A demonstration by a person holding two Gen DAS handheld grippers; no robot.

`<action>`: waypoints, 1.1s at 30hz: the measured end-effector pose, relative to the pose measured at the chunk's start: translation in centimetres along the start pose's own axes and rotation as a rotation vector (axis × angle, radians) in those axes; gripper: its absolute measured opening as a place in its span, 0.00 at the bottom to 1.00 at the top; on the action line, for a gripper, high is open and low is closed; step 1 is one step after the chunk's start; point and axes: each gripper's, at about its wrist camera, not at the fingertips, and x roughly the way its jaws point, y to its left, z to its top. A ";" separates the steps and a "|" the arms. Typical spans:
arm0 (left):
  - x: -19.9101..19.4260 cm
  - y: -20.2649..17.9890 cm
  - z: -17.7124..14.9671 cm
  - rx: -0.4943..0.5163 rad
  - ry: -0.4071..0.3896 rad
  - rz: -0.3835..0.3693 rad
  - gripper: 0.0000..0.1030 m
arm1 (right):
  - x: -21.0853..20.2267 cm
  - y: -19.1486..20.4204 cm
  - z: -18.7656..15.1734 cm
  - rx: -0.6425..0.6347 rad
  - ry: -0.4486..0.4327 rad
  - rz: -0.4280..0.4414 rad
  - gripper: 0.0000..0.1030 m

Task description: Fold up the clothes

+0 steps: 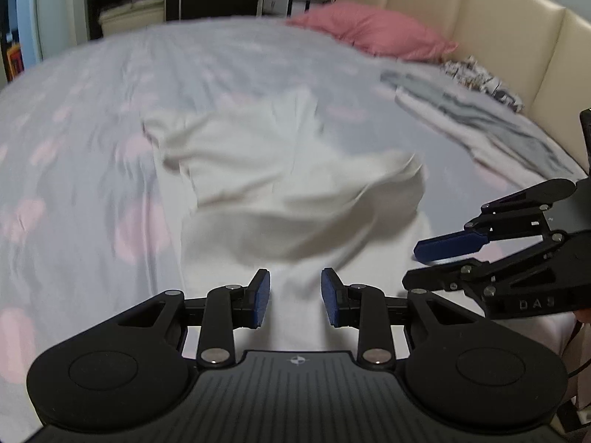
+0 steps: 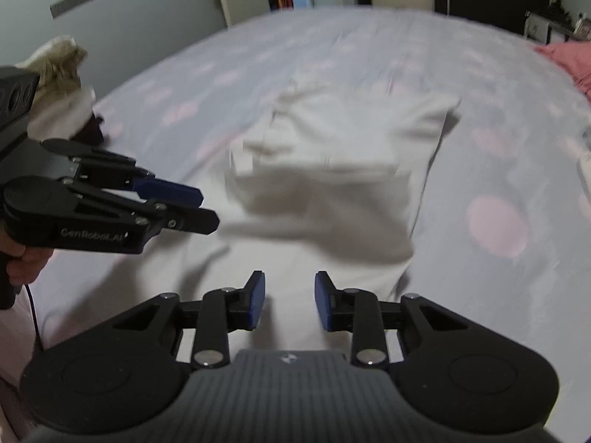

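Bed: grey sheet (image 1: 92, 118) with pale pink blotches covers the whole bed; both views are motion-blurred.
Garment: a white garment (image 1: 280, 192) lies crumpled mid-bed, its near part reaching the bed's near edge.
Headboard side: pink pillow (image 1: 369, 33) and a striped folded cloth (image 1: 472, 118) against the cream padded headboard (image 1: 498, 26).
Far corner: heap of clothes (image 2: 62, 85) by the grey wall.
Room: dark shelving beyond the far edge.
Left gripper (image 1: 295, 297): jaws apart, holding nothing, over the garment's near part.
Right gripper (image 2: 289, 301): likewise parted and empty.
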 end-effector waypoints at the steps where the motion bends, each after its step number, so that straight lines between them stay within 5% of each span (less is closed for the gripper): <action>1: 0.5 0.2 0.0 -0.007 0.013 0.001 0.27 | 0.5 0.0 0.0 -0.002 0.011 -0.002 0.32; 11: 2.8 1.9 1.1 -0.045 0.006 0.049 0.26 | 4.0 -1.7 2.8 0.030 -0.013 -0.081 0.29; 15: 3.2 3.3 1.7 -0.087 -0.019 0.106 0.25 | 4.8 -3.3 4.1 0.076 -0.027 -0.126 0.11; 19: 3.1 5.1 2.3 -0.146 -0.044 0.142 0.19 | 5.1 -5.2 4.9 0.125 -0.047 -0.168 0.11; 22: 2.2 6.0 2.7 -0.179 -0.079 0.177 0.19 | 4.2 -6.6 5.3 0.187 -0.082 -0.164 0.15; 25: 0.9 6.9 3.0 -0.213 -0.122 0.158 0.26 | 2.8 -7.9 5.4 0.248 -0.122 -0.153 0.35; 28: 0.2 7.9 2.8 -0.243 -0.142 0.124 0.40 | 2.2 -9.2 5.0 0.311 -0.132 -0.111 0.40; 33: 1.6 8.7 1.8 -0.289 -0.083 0.053 0.33 | 2.6 -10.9 3.8 0.425 -0.119 -0.022 0.38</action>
